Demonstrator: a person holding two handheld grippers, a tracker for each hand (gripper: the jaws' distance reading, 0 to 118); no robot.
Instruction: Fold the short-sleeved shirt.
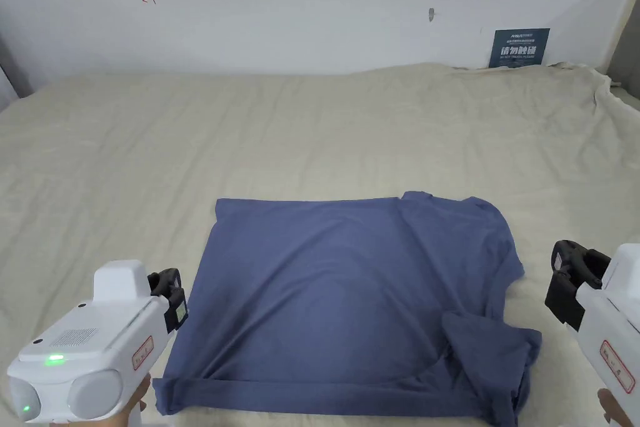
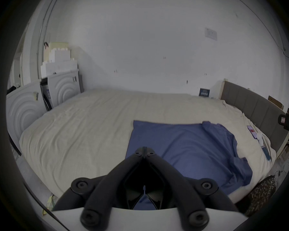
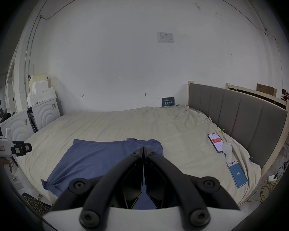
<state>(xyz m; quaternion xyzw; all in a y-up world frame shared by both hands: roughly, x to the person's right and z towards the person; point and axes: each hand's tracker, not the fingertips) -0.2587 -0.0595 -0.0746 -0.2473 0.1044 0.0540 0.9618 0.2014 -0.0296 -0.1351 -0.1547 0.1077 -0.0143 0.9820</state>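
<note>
**Shirt partly folded, both grippers empty at its sides**

While you held the tools off the cloth, the blue short-sleeved shirt (image 1: 350, 297) lay on the cream bed sheet (image 1: 250, 128), near the edge closest to you, looking already part folded: its left side made a straight edge, a narrow strip was turned up along the near hem, and a sleeve (image 1: 487, 347) lay flopped over the near right corner. Your left gripper (image 2: 144, 151) hung just off the shirt's left edge with its jaws pressed together on nothing; your right gripper (image 3: 143, 149) sat off the right side, likewise closed and empty.

You were dealing with thin, limp knit (light, creasing easily, no stiffness to help you), so it would likely sag and drag from any single pinch. I judged the best holds to be on the edges: the bunched right side near the sleeve and collar end, taken through all layers, with the other tool pinning or lifting the matching corner. Two phones (image 3: 215, 142) lay well clear to the right.
</note>
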